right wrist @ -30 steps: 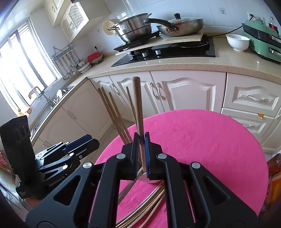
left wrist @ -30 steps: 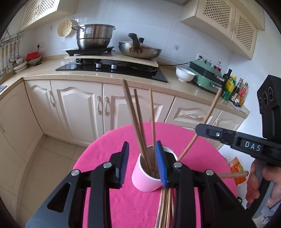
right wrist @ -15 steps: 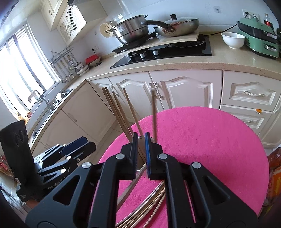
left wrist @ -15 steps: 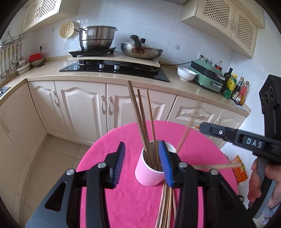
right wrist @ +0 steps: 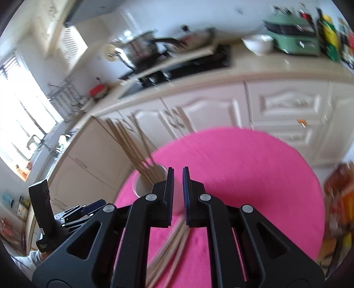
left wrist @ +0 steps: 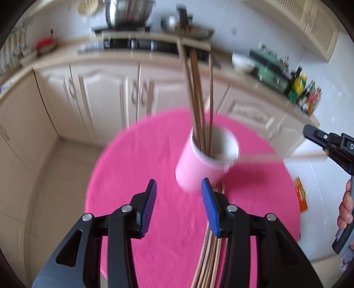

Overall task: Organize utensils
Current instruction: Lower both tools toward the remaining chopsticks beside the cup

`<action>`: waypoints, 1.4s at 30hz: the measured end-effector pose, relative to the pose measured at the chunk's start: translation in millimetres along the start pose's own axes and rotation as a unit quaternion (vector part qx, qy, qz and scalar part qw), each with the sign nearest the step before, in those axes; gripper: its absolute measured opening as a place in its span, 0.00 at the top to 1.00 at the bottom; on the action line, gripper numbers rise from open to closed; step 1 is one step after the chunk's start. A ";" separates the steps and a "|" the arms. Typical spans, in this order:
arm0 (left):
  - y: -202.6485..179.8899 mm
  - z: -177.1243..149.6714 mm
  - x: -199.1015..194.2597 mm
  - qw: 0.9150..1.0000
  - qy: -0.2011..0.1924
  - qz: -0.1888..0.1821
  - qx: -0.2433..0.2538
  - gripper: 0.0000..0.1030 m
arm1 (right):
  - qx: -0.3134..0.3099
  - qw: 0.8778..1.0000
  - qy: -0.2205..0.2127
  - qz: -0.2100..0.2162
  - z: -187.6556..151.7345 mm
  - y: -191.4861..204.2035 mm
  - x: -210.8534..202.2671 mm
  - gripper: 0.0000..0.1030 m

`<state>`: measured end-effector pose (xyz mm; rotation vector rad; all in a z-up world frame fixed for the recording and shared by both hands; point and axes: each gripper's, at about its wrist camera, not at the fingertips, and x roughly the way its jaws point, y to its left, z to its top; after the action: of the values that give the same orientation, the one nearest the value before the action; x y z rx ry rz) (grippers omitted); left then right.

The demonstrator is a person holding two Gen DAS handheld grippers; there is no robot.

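Left claw (left wrist: 178, 205) gapes empty before one pink cup (left wrist: 204, 164) holding four chopsticks (left wrist: 199, 97); right claw (right wrist: 177, 190) nearly closed.

The table (left wrist: 137, 177) wears a hot pink cloth of one plain colour. The cup (left wrist: 199, 164) on it is pale pink outside and white within. The chopsticks (left wrist: 199, 93) standing in it are light brown wood, as are those lying flat (left wrist: 210, 254) on the cloth.

Both grippers, left (left wrist: 178, 208) and right (right wrist: 177, 190), are black with ribbed blue pads (left wrist: 209, 206).

The cabinets (left wrist: 95, 95) are cream and the counter (right wrist: 276, 71) beige. An appliance (right wrist: 292, 37) there is green, a bowl (right wrist: 257, 43) white, and the blurred pot (left wrist: 128, 8) looks steel grey.
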<state>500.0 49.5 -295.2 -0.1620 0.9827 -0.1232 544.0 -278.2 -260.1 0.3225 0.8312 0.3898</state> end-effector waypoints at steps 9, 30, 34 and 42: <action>-29.8 -42.7 68.3 0.988 0.136 -0.018 0.065 0.60 | 0.064 0.995 0.071 -0.032 -67.3 -32.9 8.9 0.92; -74.8 -52.4 117.9 0.969 0.193 0.046 0.147 0.60 | 0.089 0.987 0.130 -0.044 -120.1 -33.1 20.0 0.92; -80.3 -46.9 123.4 0.966 0.201 0.055 0.150 0.60 | 0.083 0.984 0.148 -0.051 -123.2 -27.4 29.3 0.92; -89.3 -50.0 119.5 0.963 0.215 0.030 0.159 0.91 | 0.066 0.979 0.184 -0.058 -125.2 -9.2 54.2 0.92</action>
<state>521.2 -63.2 -402.9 0.2001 1.3841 -0.2658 483.4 -246.0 -378.3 0.3281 1.2370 0.2889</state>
